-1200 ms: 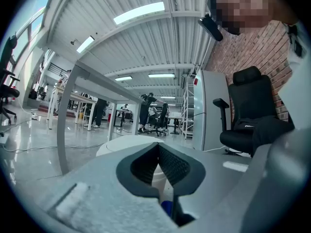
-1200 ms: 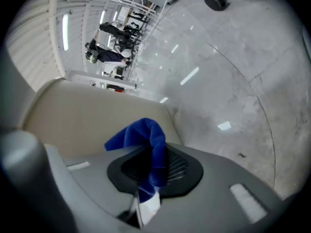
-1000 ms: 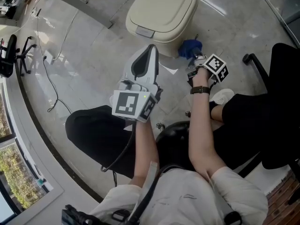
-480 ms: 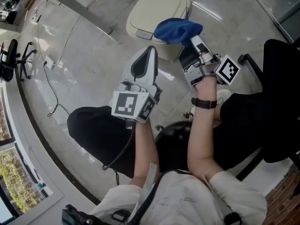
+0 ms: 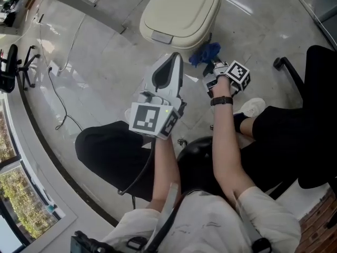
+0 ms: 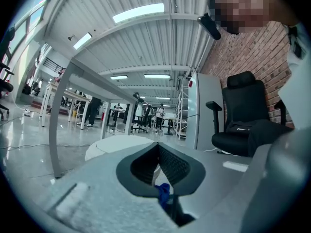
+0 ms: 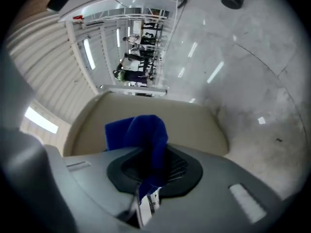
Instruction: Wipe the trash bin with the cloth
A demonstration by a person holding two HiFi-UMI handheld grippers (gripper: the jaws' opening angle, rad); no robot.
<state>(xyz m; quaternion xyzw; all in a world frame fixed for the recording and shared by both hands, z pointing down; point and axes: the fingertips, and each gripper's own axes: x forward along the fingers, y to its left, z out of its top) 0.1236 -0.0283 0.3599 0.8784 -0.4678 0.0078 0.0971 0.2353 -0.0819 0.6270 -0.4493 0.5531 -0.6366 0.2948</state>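
Observation:
The cream trash bin [image 5: 179, 12] stands on the grey floor at the top of the head view, lid closed. My right gripper [image 5: 211, 63] is shut on a bunched blue cloth [image 5: 206, 53], which is held against the bin's near right side, below the lid. In the right gripper view the cloth [image 7: 141, 132] sticks up out of the right gripper [image 7: 151, 153], with the bin's cream wall [image 7: 199, 123] right behind it. My left gripper [image 5: 172, 57] is shut and held up in the air short of the bin; in its own view the left gripper [image 6: 158, 147] points across the room.
A black office chair [image 5: 321, 115] and its caster [image 5: 281, 65] are at the right, near a white shoe [image 5: 251, 107]. A cable [image 5: 58, 88] trails over the floor at the left. A grey desk leg [image 5: 79, 4] runs past the bin's left.
Half a second ago the right gripper held the cloth high, over the bin's front edge. It has since come down to the bin's right side. The left gripper has barely moved.

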